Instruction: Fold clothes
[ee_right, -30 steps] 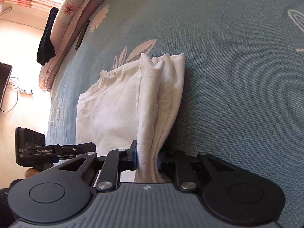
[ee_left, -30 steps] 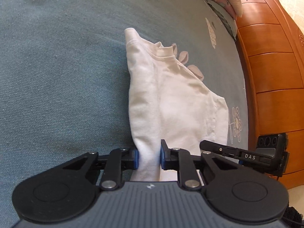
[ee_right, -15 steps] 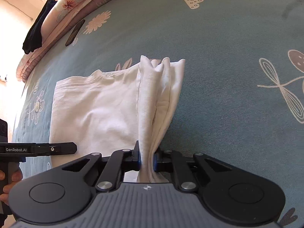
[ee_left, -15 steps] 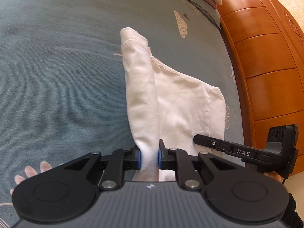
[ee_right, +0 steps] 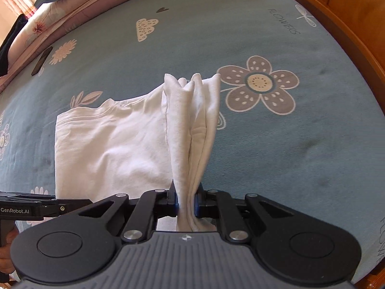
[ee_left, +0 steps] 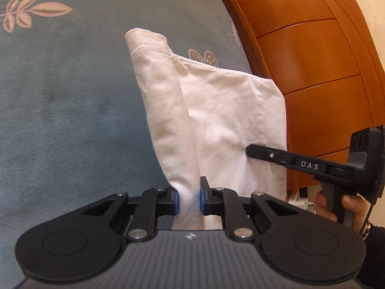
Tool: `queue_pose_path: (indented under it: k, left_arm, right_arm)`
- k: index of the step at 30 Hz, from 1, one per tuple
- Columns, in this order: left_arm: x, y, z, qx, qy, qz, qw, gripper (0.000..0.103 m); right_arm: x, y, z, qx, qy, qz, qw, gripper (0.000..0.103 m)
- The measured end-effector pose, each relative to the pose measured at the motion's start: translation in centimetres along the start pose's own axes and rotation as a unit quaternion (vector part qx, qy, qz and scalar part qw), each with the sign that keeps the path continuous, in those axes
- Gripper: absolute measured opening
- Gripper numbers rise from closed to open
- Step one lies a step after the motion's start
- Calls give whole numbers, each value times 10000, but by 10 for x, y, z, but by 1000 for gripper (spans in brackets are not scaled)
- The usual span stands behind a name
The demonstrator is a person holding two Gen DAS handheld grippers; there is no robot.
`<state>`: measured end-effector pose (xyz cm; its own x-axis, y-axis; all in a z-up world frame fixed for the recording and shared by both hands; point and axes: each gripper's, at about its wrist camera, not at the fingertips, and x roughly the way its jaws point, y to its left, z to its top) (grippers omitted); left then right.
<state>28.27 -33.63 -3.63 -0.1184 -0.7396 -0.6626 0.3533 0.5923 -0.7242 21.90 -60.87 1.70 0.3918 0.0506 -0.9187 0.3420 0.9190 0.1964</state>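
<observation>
Both claws, left (ee_left: 188, 200) and right (ee_right: 186, 201), remained clamped on the bunched shirt (ee_left: 216, 110) edge, having carried it from 12 toward 3 o'clock across the bed (ee_right: 288, 144), suggesting a fold or repositioning mid-way.

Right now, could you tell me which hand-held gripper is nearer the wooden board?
Right. The right hand-held gripper grips the white shirt on the side by the wooden board; the left hand-held gripper grips its far side.
</observation>
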Motion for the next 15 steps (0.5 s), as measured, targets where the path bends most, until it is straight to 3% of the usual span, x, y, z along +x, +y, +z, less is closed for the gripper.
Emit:
queue_pose_path:
  k: [8,15]
  left_arm:
    - [80,-39,11,320,171,104,9993,13]
    - [98,-43,11,400,221,234,9987,13]
  right_arm:
    - [7,-83,-9,228,-133,-541,9982,13]
    - [30,-111,-5,160,-103,-677,9975,13]
